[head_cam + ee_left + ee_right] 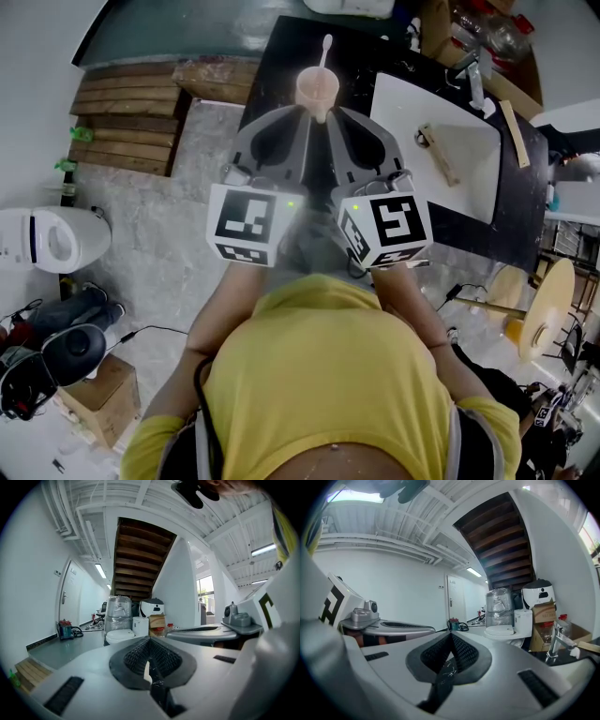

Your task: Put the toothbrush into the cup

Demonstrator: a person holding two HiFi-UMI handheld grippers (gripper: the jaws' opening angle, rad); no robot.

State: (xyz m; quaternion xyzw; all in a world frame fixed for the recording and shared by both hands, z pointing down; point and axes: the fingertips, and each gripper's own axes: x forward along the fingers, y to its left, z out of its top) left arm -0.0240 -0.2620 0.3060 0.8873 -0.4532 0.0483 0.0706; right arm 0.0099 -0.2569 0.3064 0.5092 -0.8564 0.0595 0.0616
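Observation:
A pale pink cup [318,87] stands on the black counter [281,56], and a white toothbrush [325,47] sticks up out of it. In the head view both grippers point at the cup side by side. The left gripper [303,111] has its tips just short of the cup's near left side, and the right gripper [332,113] is just short of its near right side. In each gripper view the jaws meet: the left gripper [150,643] and the right gripper [451,638] are shut, with nothing seen held. The cup is hidden behind the jaws in both gripper views.
A white sink basin [457,155] with a wooden brush [438,153] in it and a faucet [473,80] lies right of the cup. Wooden pallets [127,112] and a white appliance [52,239] stand on the floor at left. A round wooden stool [548,305] is at right.

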